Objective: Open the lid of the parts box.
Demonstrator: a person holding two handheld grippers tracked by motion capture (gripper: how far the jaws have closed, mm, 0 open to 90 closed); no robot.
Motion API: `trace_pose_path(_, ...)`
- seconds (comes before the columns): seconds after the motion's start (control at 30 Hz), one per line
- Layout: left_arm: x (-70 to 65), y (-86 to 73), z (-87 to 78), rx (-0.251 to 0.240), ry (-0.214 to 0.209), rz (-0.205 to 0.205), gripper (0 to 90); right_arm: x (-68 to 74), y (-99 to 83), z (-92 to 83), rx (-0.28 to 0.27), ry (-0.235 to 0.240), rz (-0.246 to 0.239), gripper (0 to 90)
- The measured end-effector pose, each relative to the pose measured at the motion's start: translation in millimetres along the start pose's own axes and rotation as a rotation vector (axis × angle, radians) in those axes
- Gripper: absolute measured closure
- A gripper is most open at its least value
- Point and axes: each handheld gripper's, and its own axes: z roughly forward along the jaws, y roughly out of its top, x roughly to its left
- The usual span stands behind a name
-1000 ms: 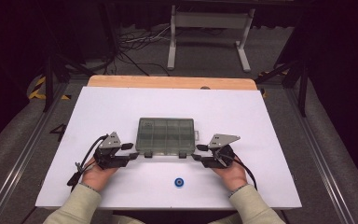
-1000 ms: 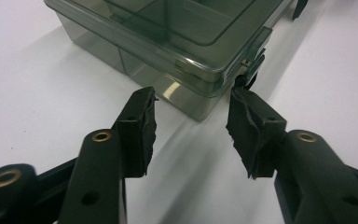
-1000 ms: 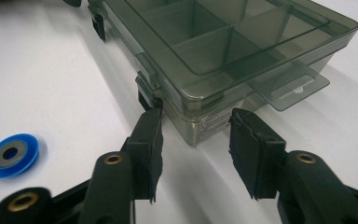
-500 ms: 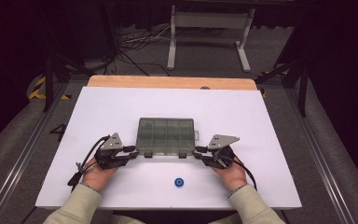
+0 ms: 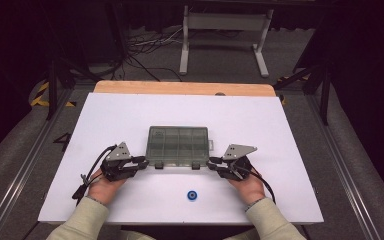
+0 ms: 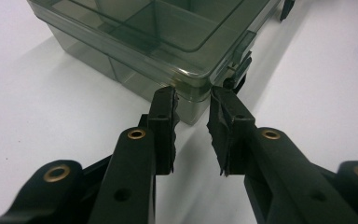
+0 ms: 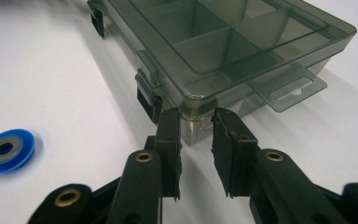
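Box closed, its compartments apparently empty

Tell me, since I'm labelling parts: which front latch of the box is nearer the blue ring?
The right-hand latch, almost straight behind the ring in the high view; the other latch sits farther left.

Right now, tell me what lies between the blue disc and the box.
Nothing: in the high view, bare white table separates the blue disc from the box.
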Motion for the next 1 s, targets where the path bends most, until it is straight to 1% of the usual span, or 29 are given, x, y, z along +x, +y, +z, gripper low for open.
trace_pose_path(0.1, 0.0, 0.1, -0.1, -0.001, 0.0, -0.001, 71.3, 0.0, 0.0, -0.1, -0.001, 0.001, 0.001, 72.7)
trace_pose_path(0.2, 0.3, 0.1, -0.1, -0.004, -0.008, -0.013, 71.5, -0.3, -0.1, -0.2, -0.001, 0.002, 0.002, 72.9)
trace_pose_path(0.33, 0.6, 0.3, -0.9, -0.006, -0.006, -0.011, 72.2, -0.6, -0.3, -0.4, -0.006, 0.003, 0.003, 72.9)
trace_pose_path(0.37, 0.4, 0.2, -1.0, -0.007, -0.012, -0.016, 72.4, -0.7, -0.3, -0.5, -0.008, 0.003, 0.003, 73.0)
trace_pose_path(0.43, 0.2, 0.1, -1.3, -0.007, -0.015, -0.019, 73.4, -0.9, -0.2, -1.0, -0.01, 0.004, 0.002, 74.2)
trace_pose_path(0.47, 1.1, 0.2, -1.7, -0.008, -0.017, -0.01, 74.7, -1.1, -0.3, -1.4, -0.014, 0.008, 0.0, 76.3)
trace_pose_path(0.5, 0.8, 0.2, -2.2, -0.017, -0.013, -0.014, 76.3, -0.9, -0.3, -1.7, -0.017, 0.012, -0.001, 76.9)
trace_pose_path(0.6, 0.2, 0.4, -2.5, -0.016, -0.01, -0.013, 76.9, -0.7, -0.1, -2.8, -0.029, 0.006, -0.004, 78.2)
trace_pose_path(0.63, 0.5, 0.6, -3.5, -0.017, -0.006, -0.005, 77.7, -1.0, 0.3, -4.2, -0.038, 0.012, -0.006, 80.9)
trace_pose_path(0.67, 0.2, 0.6, -4.2, -0.022, -0.016, -0.011, 78.6, -1.2, 0.8, -5.4, -0.046, 0.015, -0.007, 81.0)
trace_pose_path(0.7, 0.2, 1.1, -5.8, -0.041, -0.018, -0.009, 79.6, -1.2, 1.5, -6.7, -0.054, 0.013, -0.007, 81.0)
trace_pose_path(0.73, -0.2, 1.5, -6.4, -0.05, -0.02, -0.011, 81.1, -1.4, 2.2, -8.4, -0.064, 0.011, -0.003, 81.1)
trace_pose_path(0.87, -2.4, 4.6, -7.4, -0.083, -0.018, -0.002, 81.1, -3.1, 2.6, -10.9, -0.086, 0.015, 0.008, 81.6)
trace_pose_path(1.0, -1.9, 7.0, -8.2, -0.122, -0.019, -0.006, 80.0, -3.3, 4.1, -12.1, -0.11, 0.017, 0.012, 81.6)
